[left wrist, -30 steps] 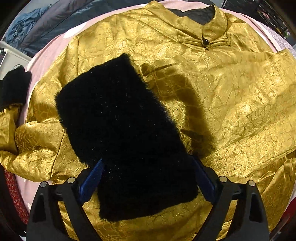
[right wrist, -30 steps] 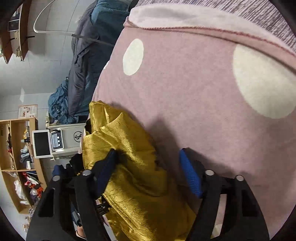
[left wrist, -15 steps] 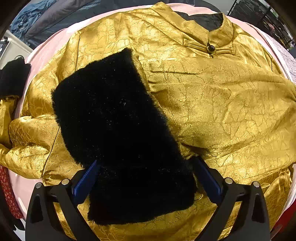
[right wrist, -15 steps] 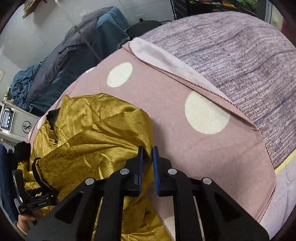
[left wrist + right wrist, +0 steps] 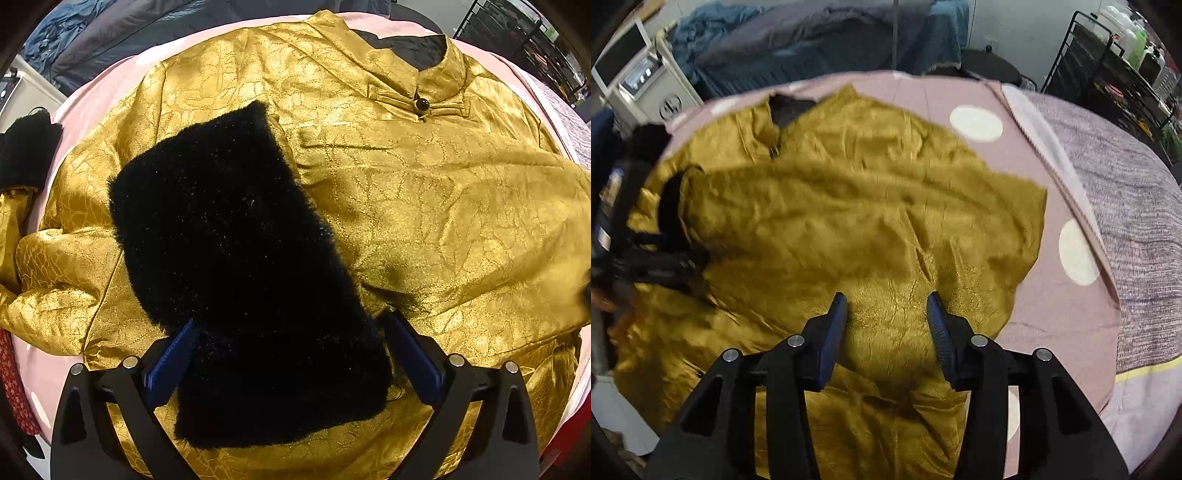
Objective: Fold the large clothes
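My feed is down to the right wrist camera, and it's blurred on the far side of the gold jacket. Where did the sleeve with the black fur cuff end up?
Observer: The black fur cuff lies folded across the chest of the gold jacket, with the left gripper open and straddling it from above.
Operator: Is the other cuff folded in too?
Observer: No. The second fur cuff still lies out at the jacket's side, on the pink blanket.
Operator: Is the collar fastened?
Observer: Yes, a dark button closes the stand-up collar.
Operator: And my gripper?
Observer: The right gripper is opening above the gold fabric with nothing between its jaws.
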Demonstrator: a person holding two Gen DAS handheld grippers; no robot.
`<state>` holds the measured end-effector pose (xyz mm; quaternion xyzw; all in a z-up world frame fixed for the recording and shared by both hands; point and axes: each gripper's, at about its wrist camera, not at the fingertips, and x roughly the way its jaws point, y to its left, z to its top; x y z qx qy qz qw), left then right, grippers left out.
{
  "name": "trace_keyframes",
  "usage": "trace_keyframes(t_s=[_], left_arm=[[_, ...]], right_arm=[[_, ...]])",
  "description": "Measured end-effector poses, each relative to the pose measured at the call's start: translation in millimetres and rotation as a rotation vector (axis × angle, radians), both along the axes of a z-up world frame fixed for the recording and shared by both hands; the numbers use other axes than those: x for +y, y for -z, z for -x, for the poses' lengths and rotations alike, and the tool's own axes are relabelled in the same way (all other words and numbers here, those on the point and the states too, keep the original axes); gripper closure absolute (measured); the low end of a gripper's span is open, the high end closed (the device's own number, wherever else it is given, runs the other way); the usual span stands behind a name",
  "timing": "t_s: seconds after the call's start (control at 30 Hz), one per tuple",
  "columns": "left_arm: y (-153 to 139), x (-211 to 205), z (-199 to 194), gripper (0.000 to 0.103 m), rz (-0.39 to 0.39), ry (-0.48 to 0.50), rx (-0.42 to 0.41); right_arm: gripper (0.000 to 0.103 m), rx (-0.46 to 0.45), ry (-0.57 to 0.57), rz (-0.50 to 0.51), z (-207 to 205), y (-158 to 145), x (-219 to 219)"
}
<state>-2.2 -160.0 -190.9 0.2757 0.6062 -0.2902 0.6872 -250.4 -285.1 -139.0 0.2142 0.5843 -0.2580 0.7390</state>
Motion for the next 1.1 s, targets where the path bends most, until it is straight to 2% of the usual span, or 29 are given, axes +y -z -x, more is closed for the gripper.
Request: trace_keyframes(t_s=[0.07,0.17,0.3,0.37,0.47,0.53,0.57,0.6,0.63,0.73,0.83,0.9,0.97,1.1], left_arm=[[1,0,0,0.005,0.001,0.008,-0.001],[4,-1,2,0.005,-0.007,0.015,-0.015],[-3,0,6,0.006,0.004,0.003,-0.027],[-15,4,7,0.006,0.033,-0.006,-0.052],[-48,23,7,0.006,0.124,-0.027,-0.116],[-71,45,-1,0.006,0.164,-0.051,-0.175],[-80,55,-8,0.006,0.17,-0.063,-0.203],[-86,63,-16,0.006,0.168,-0.071,-0.234],[-95,74,-29,0.006,0.15,-0.08,-0.288],[-110,99,-84,0.006,0.014,-0.124,-0.459],[-108,121,-148,0.006,-0.1,-0.193,-0.507],[-100,133,-180,0.006,-0.153,-0.237,-0.497],[-82,143,-211,0.006,-0.214,-0.258,-0.442],[-39,156,-244,0.006,-0.331,-0.254,-0.367]], right_arm=[[0.057,0.026,0.018,-0.03,4,20,-1],[0.057,0.05,-0.016,0.025,-4,22,5],[0.056,0.061,0.048,0.017,-10,7,1],[0.056,0.013,0.075,0.022,-8,-9,3],[0.056,-0.046,0.093,0.013,-2,-29,13],[0.053,-0.061,0.09,0.007,0,-36,22],[0.048,-0.061,0.086,0.011,-1,-39,26],[0.048,-0.062,0.082,0.01,3,-44,27],[0.048,-0.065,0.078,0.008,8,-48,28],[0.048,-0.05,0.071,0.012,11,-49,35],[0.048,-0.032,0.1,-0.013,10,-45,35],[0.047,-0.045,0.116,-0.023,10,-47,35],[0.047,-0.035,0.114,-0.019,8,-51,39],[0.046,-0.022,0.124,-0.02,7,-56,48]])
